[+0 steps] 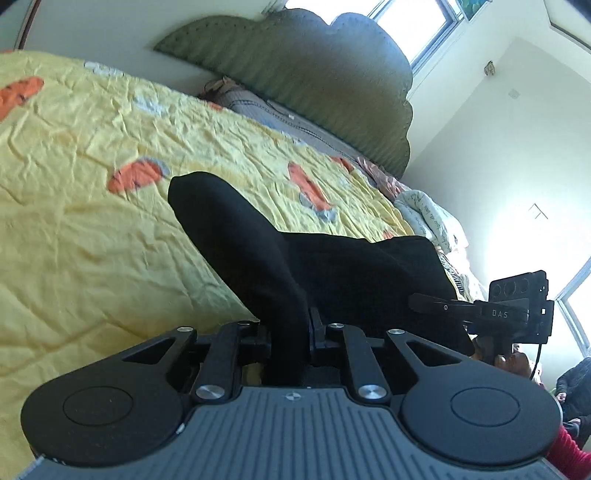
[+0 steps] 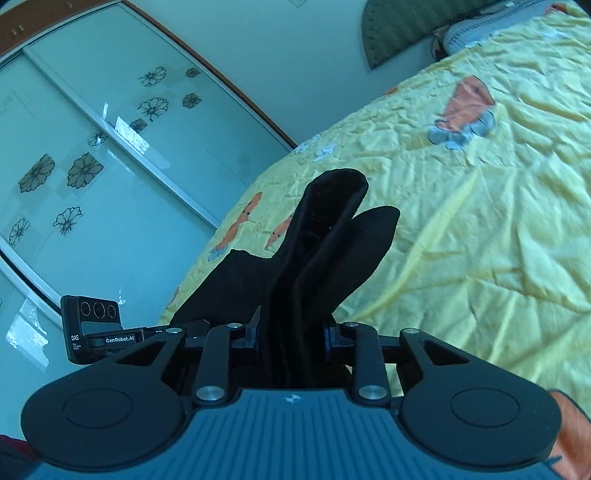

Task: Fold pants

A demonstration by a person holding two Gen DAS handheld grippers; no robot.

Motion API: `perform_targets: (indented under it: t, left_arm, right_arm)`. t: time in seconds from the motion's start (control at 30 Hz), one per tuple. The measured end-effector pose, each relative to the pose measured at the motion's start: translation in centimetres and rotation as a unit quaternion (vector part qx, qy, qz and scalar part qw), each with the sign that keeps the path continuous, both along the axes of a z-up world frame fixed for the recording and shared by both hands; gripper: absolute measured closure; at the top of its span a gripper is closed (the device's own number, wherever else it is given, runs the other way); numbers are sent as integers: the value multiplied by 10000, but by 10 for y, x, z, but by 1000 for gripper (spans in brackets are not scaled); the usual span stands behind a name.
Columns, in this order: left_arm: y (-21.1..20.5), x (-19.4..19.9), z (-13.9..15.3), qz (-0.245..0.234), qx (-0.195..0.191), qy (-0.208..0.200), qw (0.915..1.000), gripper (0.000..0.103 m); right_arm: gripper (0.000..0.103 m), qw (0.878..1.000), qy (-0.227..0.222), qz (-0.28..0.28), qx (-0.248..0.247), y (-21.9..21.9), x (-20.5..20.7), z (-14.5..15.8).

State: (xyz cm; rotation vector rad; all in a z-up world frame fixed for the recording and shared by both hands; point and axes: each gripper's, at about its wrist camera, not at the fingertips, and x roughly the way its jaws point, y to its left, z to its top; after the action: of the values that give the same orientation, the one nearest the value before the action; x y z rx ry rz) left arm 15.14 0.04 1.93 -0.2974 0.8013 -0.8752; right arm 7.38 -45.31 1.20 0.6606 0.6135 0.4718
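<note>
Black pants [image 1: 258,243] lie bunched on a yellow quilted bedspread [image 1: 92,177]. My left gripper [image 1: 290,332] is shut on a fold of the black pants, which rises out of the jaws and runs up and left over the bed. In the right wrist view the black pants [image 2: 325,240] stand up in thick folds from my right gripper [image 2: 291,336], which is shut on them. The other gripper [image 1: 517,310] shows at the right edge of the left wrist view, and the left one [image 2: 96,332] at the left of the right wrist view.
A green scalloped headboard [image 1: 314,74] and a grey pillow [image 1: 251,103] stand at the far end of the bed. Crumpled bedding [image 1: 424,210] lies along the bed's right side. Frosted sliding wardrobe doors [image 2: 92,166] with flower prints stand beyond the bed's left edge. Bright windows [image 1: 406,26] are behind.
</note>
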Motion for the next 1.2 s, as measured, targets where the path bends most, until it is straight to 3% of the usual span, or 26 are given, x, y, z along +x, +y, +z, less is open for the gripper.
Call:
perform_targets:
  t: [0.23,0.53,0.6,0.73,0.8,0.87,0.9,0.97,1.03,1.13,1.2]
  left_arm:
    - [28,45,25,429,337,-325,9980,86]
    - [34,96,-12,841,821,66,9930,86]
    - [41,100,-21,886,721,192,9933,86]
    - [54,102,-31,940,425,551,9931,87]
    - [58,99,-34,1039,428,650,9915,81]
    - [64,93,-37,1147,347,751,9899,70]
    - [67,91,-40,1210,310,833,9887,70]
    - [72,89,-44,1324,288,943,9863,71]
    - [76,89,-43,1444,262,967,9844,71]
    - [78,78,-29,1670,309,811,9821,72]
    - [77,60,-12,1816,489,534,9807,73]
  right_arm:
    - [76,9996,-190,154,-123,26,70,14]
    - [76,9975,442,31,-558,51,145,-25]
    - [70,9967,631,-80,-497,48,151,-37]
    - [58,9952,690,-337,-606,41,141,-38]
    - [54,9879,466,-818,-1235,43,125,-22]
    - [52,9707,34,-1163,-2103,53,105,-2]
    - [52,9675,-183,-1044,-2296,60,97,4]
    - [52,9739,-448,-388,-2193,74,85,8]
    - [54,9740,-340,130,-2234,89,84,2]
    - [55,9616,-119,-59,-2740,98,88,-12]
    - [52,9641,-119,-420,-2620,98,77,-6]
